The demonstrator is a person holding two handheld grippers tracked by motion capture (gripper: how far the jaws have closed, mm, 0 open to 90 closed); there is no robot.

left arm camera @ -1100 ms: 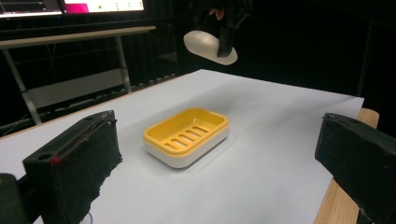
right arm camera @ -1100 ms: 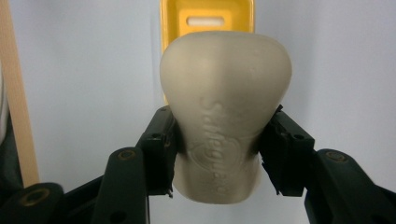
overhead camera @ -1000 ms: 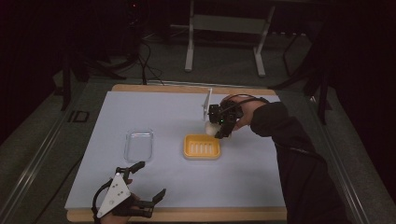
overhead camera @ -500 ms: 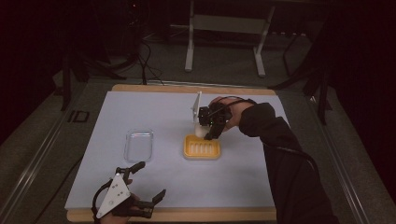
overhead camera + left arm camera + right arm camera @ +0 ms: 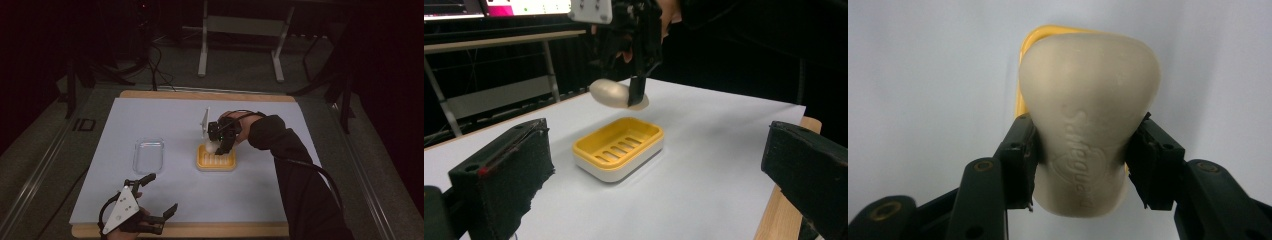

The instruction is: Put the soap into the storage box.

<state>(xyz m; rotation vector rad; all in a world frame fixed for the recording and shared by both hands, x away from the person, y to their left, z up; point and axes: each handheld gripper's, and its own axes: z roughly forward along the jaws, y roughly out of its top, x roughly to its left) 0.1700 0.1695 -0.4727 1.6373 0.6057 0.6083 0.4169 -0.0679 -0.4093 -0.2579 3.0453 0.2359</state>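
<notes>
1. I am reaching my right arm far out over the table, and my right gripper [image 5: 220, 146] is pointing down with its jaws squeezing tight.
2. I am resting my left gripper [image 5: 159, 197] low, jaws wide apart.

A dim room: grey floor [image 5: 250, 65], a metal stand [image 5: 240, 30] behind the white-topped table [image 5: 150, 115].

Right gripper [image 5: 1083, 165] jaws clamp pale soap bar [image 5: 1090, 115]; yellow dish [image 5: 1024, 60] edge behind, white surface [image 5: 923, 75] beyond.
</notes>
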